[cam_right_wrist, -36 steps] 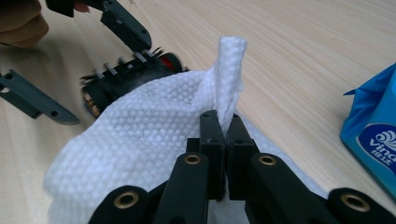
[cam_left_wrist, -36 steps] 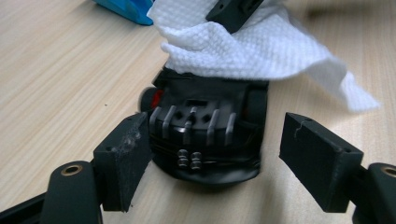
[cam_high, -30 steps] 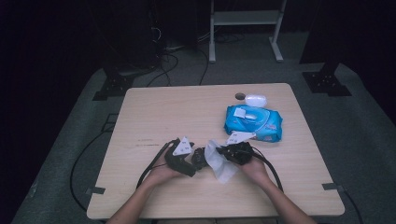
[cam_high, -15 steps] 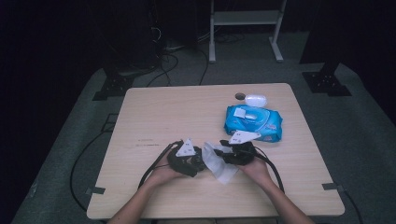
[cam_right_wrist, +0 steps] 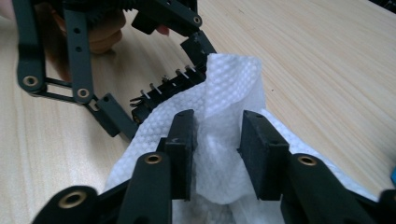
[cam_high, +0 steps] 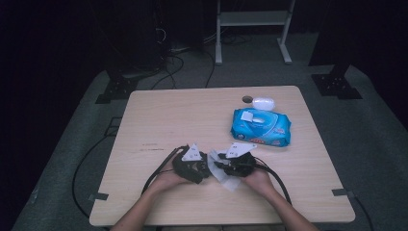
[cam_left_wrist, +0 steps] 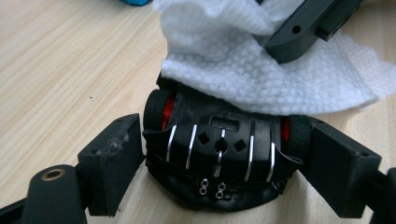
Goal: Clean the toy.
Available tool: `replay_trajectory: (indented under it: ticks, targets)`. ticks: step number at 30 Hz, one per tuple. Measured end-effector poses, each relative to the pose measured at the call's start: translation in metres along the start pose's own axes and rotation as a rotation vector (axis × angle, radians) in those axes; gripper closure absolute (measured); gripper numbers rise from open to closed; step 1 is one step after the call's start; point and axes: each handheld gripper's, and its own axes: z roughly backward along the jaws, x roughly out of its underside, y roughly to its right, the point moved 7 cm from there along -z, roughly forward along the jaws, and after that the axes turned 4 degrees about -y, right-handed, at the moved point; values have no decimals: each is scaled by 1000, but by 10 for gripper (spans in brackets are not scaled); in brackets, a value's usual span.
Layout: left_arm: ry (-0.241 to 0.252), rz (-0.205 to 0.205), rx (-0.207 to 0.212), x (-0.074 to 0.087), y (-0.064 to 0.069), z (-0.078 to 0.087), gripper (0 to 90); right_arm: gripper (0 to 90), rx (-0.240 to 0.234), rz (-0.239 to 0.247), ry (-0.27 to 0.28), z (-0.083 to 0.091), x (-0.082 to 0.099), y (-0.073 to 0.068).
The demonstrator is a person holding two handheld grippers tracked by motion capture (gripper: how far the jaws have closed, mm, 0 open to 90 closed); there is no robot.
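A black toy car (cam_left_wrist: 219, 154) with red wheel hubs and metal strips lies between the pads of my left gripper (cam_left_wrist: 224, 163), which press on its two sides; these jaws have just been opening a little. A white wet wipe (cam_left_wrist: 261, 70) is draped over the car's far end. My right gripper (cam_right_wrist: 217, 154) has a loose fold of the wipe (cam_right_wrist: 229, 88) between its pads, which stand apart from each other and have just been closing. In the high view, left gripper (cam_high: 204, 169) and right gripper (cam_high: 217, 166) meet near the table's front edge over the wipe (cam_high: 227, 180).
A blue pack of wet wipes (cam_high: 261, 126) lies on the wooden table (cam_high: 168, 120), to the right and behind the grippers. A small white object (cam_high: 263, 103) sits beside a dark round spot (cam_high: 247, 99) at the far edge. Cables trail from both grippers.
The right gripper has shifted a little on the wipe, next to the left one. The left hand and the car have kept still.
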Motion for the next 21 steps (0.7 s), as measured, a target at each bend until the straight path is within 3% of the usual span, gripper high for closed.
replay_trajectory:
  ticks: [3,7,10,15,17,19,21]
  targets:
    - [10,-22,6,-2,2,0,223,741,-13,-14,5,1,1,1]
    - [8,-28,-13,-5,4,1,234,842,5,-33,11,2,2,3]
    - [12,-32,-24,-6,6,2,236,853,4,-52,15,0,-1,0]
    - [24,-48,-26,-9,9,4,243,861,-98,-54,53,-11,-16,-24]
    - [31,-50,-31,-9,10,4,246,861,-105,-37,50,-13,-18,-29]
    - [34,-46,-24,-8,10,4,246,861,-96,-35,39,-12,-17,-25]
    - [36,-49,-24,-8,10,5,246,861,-67,-68,33,-6,-10,-13]
